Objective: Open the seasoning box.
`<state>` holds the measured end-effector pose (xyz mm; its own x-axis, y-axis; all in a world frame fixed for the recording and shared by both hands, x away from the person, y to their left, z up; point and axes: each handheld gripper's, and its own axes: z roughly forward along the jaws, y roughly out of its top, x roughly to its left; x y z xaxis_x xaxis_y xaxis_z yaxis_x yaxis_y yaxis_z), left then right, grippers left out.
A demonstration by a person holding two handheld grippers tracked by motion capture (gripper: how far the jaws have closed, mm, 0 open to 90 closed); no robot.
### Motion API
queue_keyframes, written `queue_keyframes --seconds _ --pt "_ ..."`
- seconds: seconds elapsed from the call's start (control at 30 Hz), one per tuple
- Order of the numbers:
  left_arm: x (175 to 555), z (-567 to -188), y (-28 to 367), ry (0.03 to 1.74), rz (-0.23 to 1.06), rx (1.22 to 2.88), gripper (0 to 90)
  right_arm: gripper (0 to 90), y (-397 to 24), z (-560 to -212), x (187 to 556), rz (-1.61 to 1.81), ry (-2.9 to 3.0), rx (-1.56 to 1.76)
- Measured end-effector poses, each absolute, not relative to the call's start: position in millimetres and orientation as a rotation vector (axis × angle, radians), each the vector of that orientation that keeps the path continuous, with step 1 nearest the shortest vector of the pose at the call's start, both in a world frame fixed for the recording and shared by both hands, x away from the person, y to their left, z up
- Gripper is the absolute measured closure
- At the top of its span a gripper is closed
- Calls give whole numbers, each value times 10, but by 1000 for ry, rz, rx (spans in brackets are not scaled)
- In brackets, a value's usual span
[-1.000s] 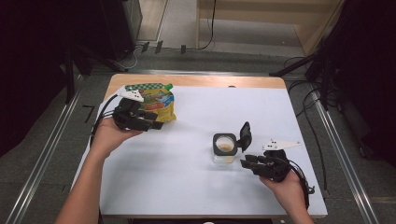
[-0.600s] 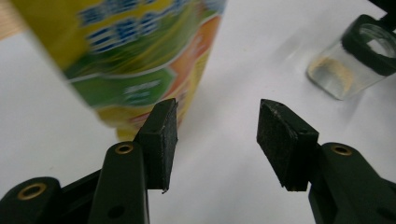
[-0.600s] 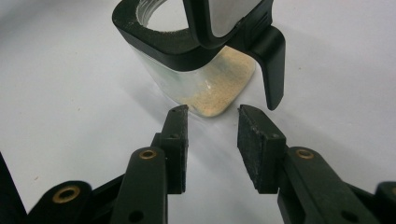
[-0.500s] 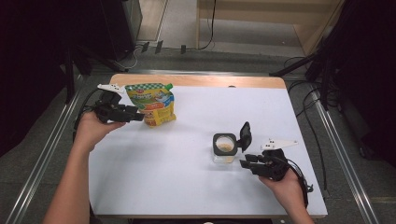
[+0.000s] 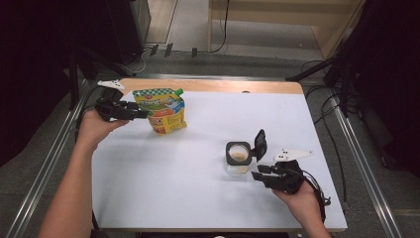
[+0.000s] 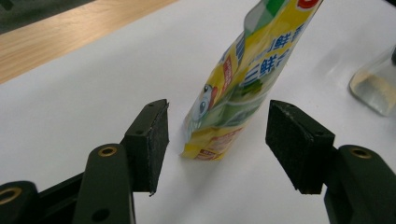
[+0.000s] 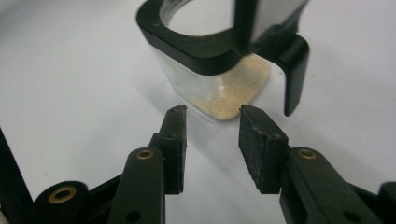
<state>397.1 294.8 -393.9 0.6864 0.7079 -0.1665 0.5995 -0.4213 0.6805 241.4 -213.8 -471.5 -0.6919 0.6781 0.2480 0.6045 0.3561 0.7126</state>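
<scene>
Two grippers: left gripper (image 5: 141,114) jaws just opening, wide, beside upright pouch (image 5: 161,109) near desk's far-left corner; right gripper (image 5: 259,172) narrow, empty (short of jar (image 5: 238,157)).

A yellow-and-green printed pouch (image 5: 161,109) is standing beside black pads; a clear jar (image 5: 238,157) is wearing a black collar.

Table inventory: counted items by kind

One stand-up pouch (image 5: 161,109), yellow and green, printed; one clear jar (image 5: 238,157) with a black collar and one hinged black lid (image 5: 259,144), a thin layer of pale grains inside. Two hand-held grippers: the left gripper (image 5: 142,114) and the right gripper (image 5: 258,172), each with two black jaws. One white table (image 5: 163,183).
</scene>
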Motion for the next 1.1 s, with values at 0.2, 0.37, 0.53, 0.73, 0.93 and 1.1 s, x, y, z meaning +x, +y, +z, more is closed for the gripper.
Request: queue_keyframes --seconds 0.2,0.37,0.53,0.73,0.93,1.1 --pt "4078 -3986 2810 917 164 2166 453 624 -2048 -4659 2355 1292 2538 1120" --pt "4093 -3986 2735 886 164 2150 558 614 -1906 -4613 2290 1317 2576 1006" --pt "4111 -3990 2656 895 135 2149 627 604 -1707 -4586 2231 1338 2617 932" --pt "4087 -3949 2613 895 106 2169 784 586 -1488 -4631 2227 1330 2669 877" --pt "4097 -3911 2567 937 19 2160 900 574 -1274 -4652 2250 1340 2702 851" --pt "4092 -3797 2530 1003 -41 2148 900 564 -1126 -4643 2274 1339 2711 829"
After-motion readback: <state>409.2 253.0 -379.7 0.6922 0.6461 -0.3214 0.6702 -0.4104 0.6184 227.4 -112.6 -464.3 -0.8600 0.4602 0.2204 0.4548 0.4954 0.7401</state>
